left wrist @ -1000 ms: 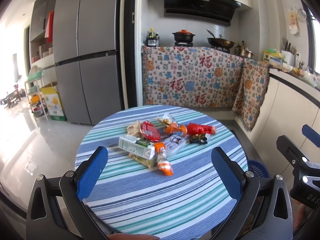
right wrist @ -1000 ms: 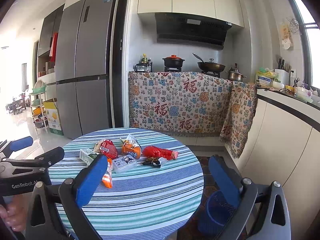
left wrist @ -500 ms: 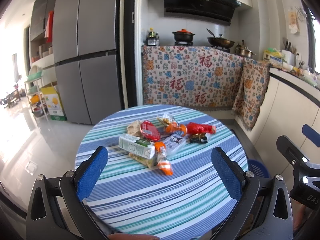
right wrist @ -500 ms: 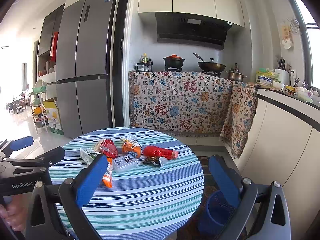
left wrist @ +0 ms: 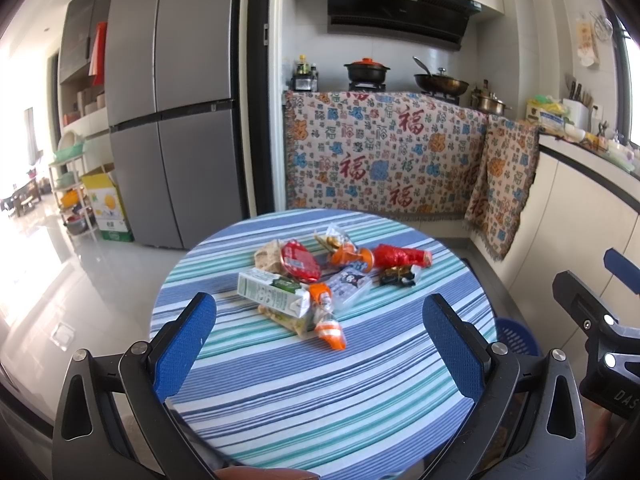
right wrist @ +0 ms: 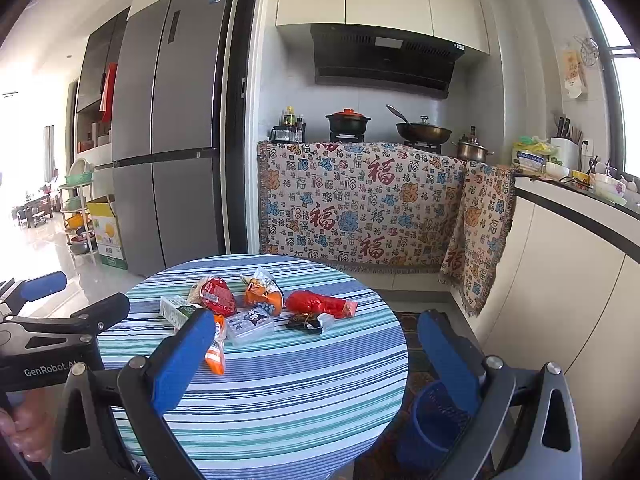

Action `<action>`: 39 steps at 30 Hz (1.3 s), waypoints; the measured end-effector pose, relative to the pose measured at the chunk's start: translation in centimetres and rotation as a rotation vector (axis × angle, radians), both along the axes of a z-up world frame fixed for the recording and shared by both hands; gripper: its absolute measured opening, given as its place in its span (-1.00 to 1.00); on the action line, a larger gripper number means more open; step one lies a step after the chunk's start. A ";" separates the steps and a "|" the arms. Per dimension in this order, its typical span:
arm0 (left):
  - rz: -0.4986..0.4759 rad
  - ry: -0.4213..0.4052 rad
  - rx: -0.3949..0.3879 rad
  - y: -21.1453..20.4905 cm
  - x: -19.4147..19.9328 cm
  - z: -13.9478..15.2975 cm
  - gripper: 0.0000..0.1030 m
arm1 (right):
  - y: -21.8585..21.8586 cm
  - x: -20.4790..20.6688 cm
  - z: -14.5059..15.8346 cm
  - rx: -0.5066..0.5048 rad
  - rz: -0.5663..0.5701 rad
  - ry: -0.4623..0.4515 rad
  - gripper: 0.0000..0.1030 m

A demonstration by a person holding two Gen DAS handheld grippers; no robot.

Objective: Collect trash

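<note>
A round table covered in a blue, teal and white striped cloth (left wrist: 360, 392) fills the lower centre of the left wrist view. The trash lies in a loose cluster on its far half, just above the middle of the frame. At the cluster's left, a white and green cardboard drink carton (left wrist: 272, 294) lies on its side, resting over a pale crumpled wrapper. Behind it sits a red foil snack packet (left wrist: 299, 261). A small orange and white sachet (left wrist: 331, 330) lies nearest the camera. A clear plastic pack printed with a cartoon figure (left wrist: 352, 286) sits mid-cluster, with an orange crinkled snack bag (left wrist: 348, 254) behind it. To the right lie a red shiny tube-shaped wrapper (left wrist: 402, 256) and, just in front of it, a small dark wrapper (left wrist: 398, 277).

The left gripper (left wrist: 316, 328) hovers over the near half of the table, its blue-padded fingers spread wide with nothing between them. In the right wrist view the right gripper (right wrist: 316, 344) is likewise spread wide and holds nothing, sitting over the table's right edge. A blue plastic mesh waste basket (right wrist: 430, 424) stands on the floor at the lower right of that frame, beside the table and partly behind the right-hand finger.
</note>
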State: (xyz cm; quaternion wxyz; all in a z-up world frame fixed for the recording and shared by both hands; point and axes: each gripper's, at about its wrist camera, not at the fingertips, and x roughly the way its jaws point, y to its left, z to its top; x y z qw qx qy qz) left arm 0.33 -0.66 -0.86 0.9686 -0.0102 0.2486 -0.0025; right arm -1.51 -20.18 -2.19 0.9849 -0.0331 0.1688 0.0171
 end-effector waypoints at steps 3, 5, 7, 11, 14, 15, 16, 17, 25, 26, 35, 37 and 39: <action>0.000 0.000 0.000 0.0 -0.3 -0.3 0.99 | 0.0 0.0 0.0 -0.001 0.000 -0.001 1.00; 0.000 0.000 0.001 0.0 -0.3 -0.3 0.99 | 0.0 0.0 0.0 -0.001 0.001 0.000 1.00; 0.000 0.001 0.002 -0.2 -0.2 -0.7 0.99 | 0.0 0.0 0.0 0.000 0.000 -0.001 1.00; 0.000 0.001 0.001 -0.1 -0.2 -0.6 0.99 | 0.0 0.0 0.0 -0.001 0.000 0.000 1.00; 0.000 0.002 0.002 -0.1 -0.2 -0.5 0.99 | 0.0 0.0 0.0 -0.001 0.000 0.000 1.00; 0.000 0.002 0.002 -0.1 -0.2 -0.5 0.99 | 0.0 0.0 0.0 -0.001 0.000 0.000 1.00; 0.000 0.002 0.002 -0.1 -0.2 -0.6 0.99 | 0.0 0.0 0.0 -0.001 0.000 0.000 1.00; 0.000 0.002 0.002 -0.1 -0.2 -0.5 0.99 | 0.0 0.0 0.0 -0.002 0.000 0.000 1.00; 0.000 0.003 0.002 -0.1 -0.2 -0.5 0.99 | 0.0 0.0 0.0 -0.001 -0.001 0.000 1.00; 0.000 0.003 0.002 -0.1 -0.2 -0.5 0.99 | 0.0 0.0 -0.1 -0.001 0.000 0.001 1.00; 0.000 0.003 0.003 -0.1 -0.2 -0.5 0.99 | 0.1 0.0 -0.1 -0.002 0.000 0.002 1.00; 0.000 0.004 0.003 -0.1 -0.2 -0.5 0.99 | 0.0 -0.2 -0.2 -0.002 0.002 0.003 1.00; 0.000 0.005 0.002 -0.2 -0.1 -0.5 0.99 | 0.0 -0.2 -0.2 -0.003 0.001 0.002 1.00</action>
